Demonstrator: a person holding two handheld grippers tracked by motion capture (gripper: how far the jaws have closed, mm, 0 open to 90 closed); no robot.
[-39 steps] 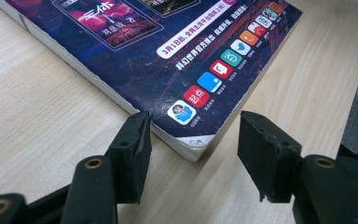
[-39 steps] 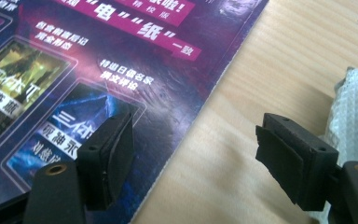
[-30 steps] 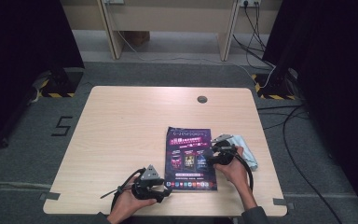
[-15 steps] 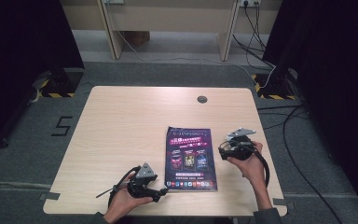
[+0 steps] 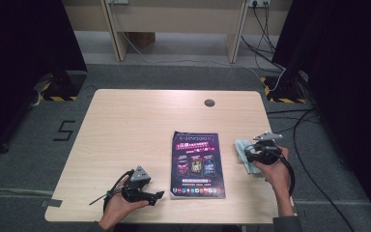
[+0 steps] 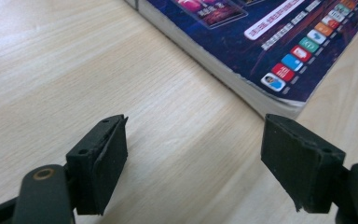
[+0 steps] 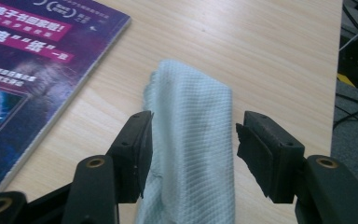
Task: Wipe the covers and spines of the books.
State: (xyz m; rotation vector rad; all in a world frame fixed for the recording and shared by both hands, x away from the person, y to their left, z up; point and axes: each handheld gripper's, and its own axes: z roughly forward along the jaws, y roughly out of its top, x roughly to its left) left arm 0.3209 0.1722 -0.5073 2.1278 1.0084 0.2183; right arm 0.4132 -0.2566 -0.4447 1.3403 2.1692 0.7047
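A thick book with a dark purple cover [image 5: 197, 164] lies flat on the wooden table [image 5: 125, 125], near its front edge. Beside the book's near corner [image 6: 270, 32], my left gripper [image 5: 155, 197] [image 6: 193, 135] rests low over bare wood. Its jaws have just been opening and nothing is between them. A folded pale green cloth [image 5: 240, 147] [image 7: 191, 107] lies right of the book [image 7: 28, 56]. My right gripper [image 5: 248, 153] [image 7: 193, 128] straddles the cloth. Its jaws have just been closing, the left pad at the cloth's edge and the right pad a little apart from it.
A round cable hole [image 5: 209, 102] sits near the table's far edge. Cables [image 5: 290, 87] trail over the grey floor to the right. Dark curtains flank both sides. The table's right edge is close to my right hand.
My right gripper has left the book's right edge and moved right over the cloth. My left gripper has drawn back leftward from the book's front corner.
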